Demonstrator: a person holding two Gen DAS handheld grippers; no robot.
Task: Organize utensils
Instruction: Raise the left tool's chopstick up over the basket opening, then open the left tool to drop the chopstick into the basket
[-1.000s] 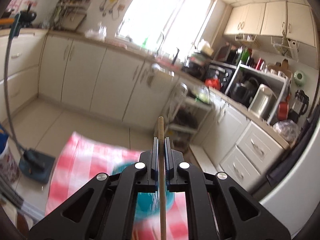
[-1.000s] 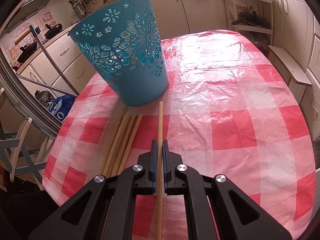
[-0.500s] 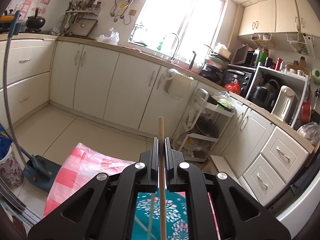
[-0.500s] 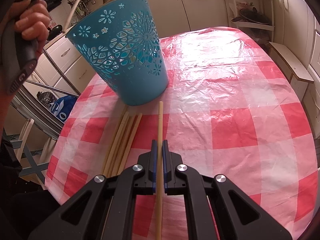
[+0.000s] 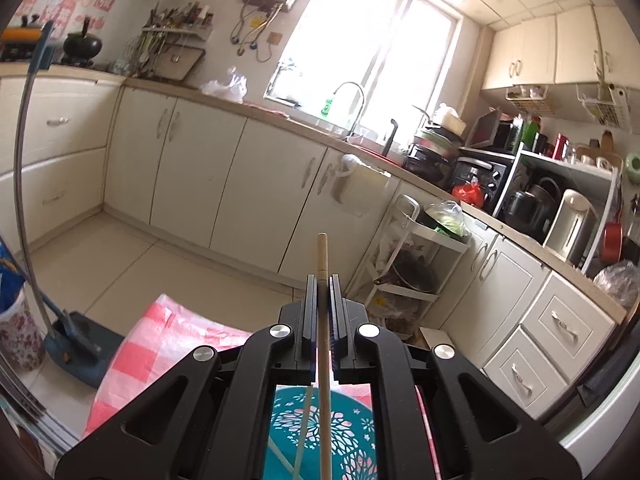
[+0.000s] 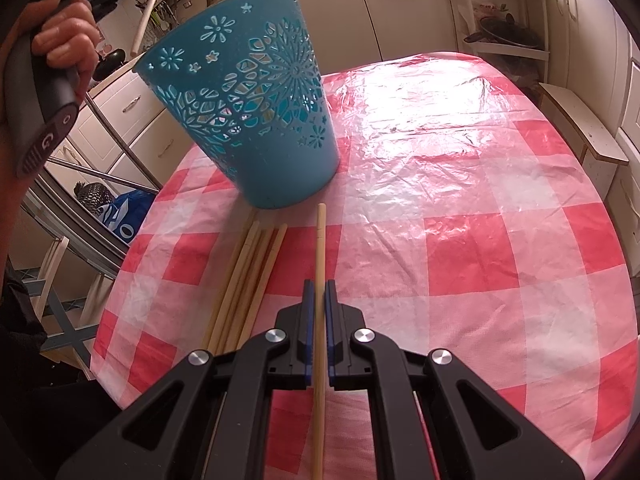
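Observation:
My left gripper (image 5: 322, 280) is shut on a wooden chopstick (image 5: 322, 252) and holds it above the teal cut-out basket (image 5: 320, 428), seen below between the fingers; another pale stick shows inside it. In the right wrist view the teal basket (image 6: 256, 116) stands on the red-and-white checked tablecloth (image 6: 460, 200). My right gripper (image 6: 319, 286) is shut on a second chopstick (image 6: 320, 240) that points toward the basket's base. Several loose chopsticks (image 6: 248, 276) lie on the cloth left of it. The hand holding the left gripper's handle (image 6: 44, 92) is at upper left.
Cream kitchen cabinets (image 5: 192, 168) and a cluttered counter (image 5: 500, 168) run behind the table. A white rack with pans (image 5: 408, 272) stands past the table's far edge. A dustpan (image 5: 80, 344) sits on the floor at left. A chair (image 6: 52, 280) stands at the table's left edge.
My left gripper with its chopstick has tilted up and come over the teal basket, which now shows directly below it. The right gripper has stayed in place.

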